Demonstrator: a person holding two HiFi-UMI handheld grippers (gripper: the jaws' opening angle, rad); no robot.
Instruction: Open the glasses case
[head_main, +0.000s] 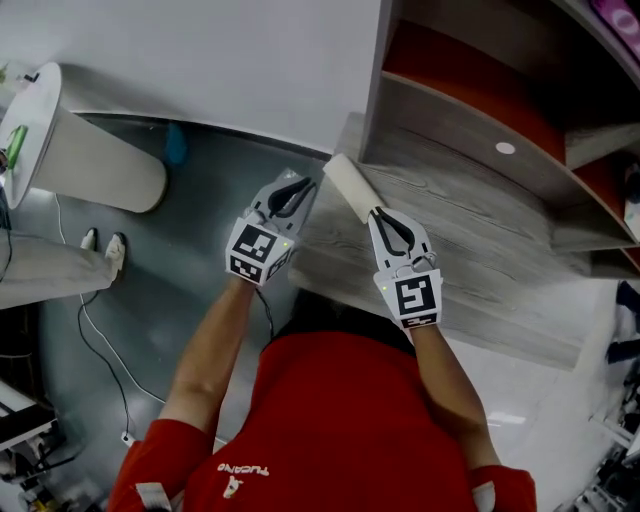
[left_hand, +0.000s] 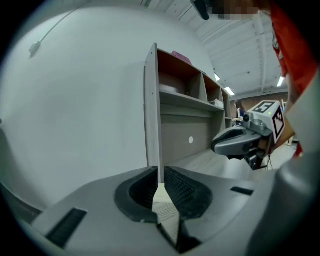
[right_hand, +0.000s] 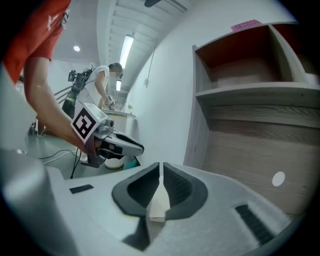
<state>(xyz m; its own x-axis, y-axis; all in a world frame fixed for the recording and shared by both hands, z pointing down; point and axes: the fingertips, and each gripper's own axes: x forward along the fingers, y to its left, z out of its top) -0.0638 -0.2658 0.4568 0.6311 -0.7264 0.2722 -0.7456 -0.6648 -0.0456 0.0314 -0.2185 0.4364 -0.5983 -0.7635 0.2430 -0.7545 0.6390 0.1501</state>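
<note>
A cream, tube-shaped glasses case lies closed on the grey wooden desk, near its left corner. My right gripper is shut, its tips at the near end of the case. In the right gripper view the case shows as a cream strip through the slit under the jaws of the right gripper. My left gripper is shut with nothing in it. It hangs at the desk's left edge, just left of the case. In the left gripper view only desk wood shows past the left gripper's tips.
A wooden shelf unit with red-backed compartments stands along the back of the desk. A white wall is behind it. On the grey floor to the left are a white round stand, another person's feet and a cable.
</note>
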